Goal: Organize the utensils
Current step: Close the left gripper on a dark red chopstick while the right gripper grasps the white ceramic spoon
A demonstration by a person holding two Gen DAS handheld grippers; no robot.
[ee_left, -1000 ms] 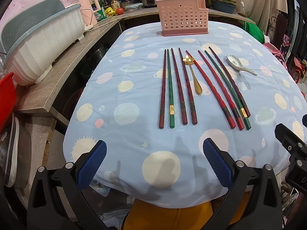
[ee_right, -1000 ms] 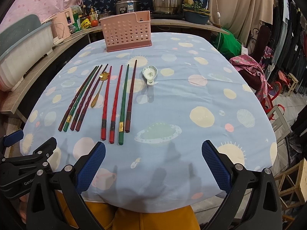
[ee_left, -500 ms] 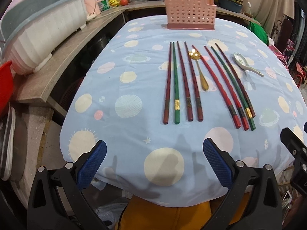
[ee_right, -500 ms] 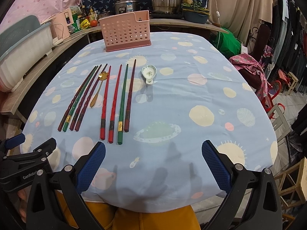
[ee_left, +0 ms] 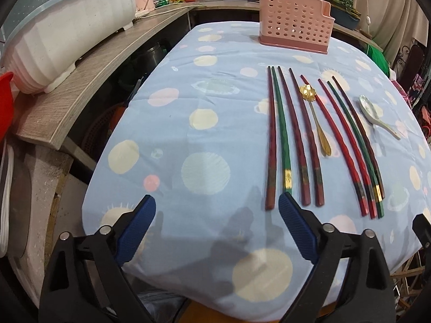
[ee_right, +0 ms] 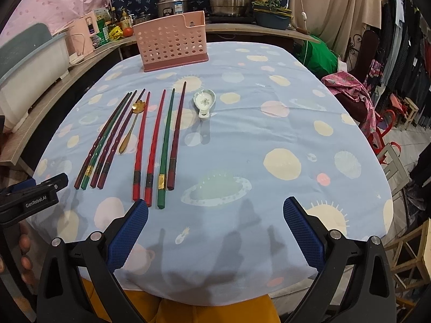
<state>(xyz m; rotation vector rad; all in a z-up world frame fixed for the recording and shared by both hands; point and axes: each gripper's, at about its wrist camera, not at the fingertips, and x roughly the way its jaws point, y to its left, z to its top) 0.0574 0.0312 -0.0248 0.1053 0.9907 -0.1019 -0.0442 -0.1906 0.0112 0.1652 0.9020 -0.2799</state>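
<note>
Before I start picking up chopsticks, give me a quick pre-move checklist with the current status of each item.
1. Left gripper empty: ok, nothing between its fingers, though the jaws are closing a little.
2. Right gripper open and empty: ok.
3. Pink holder upright at the far end of the table: ok.
4. Holder free of contents: cannot tell, its inside is hidden.
5. Chopsticks lying flat in two groups of four on the tablecloth: ok.
6. Gold spoon clear of chopsticks: not ok, its bowl seems to overlap a red one. White spoon lies apart.
</note>
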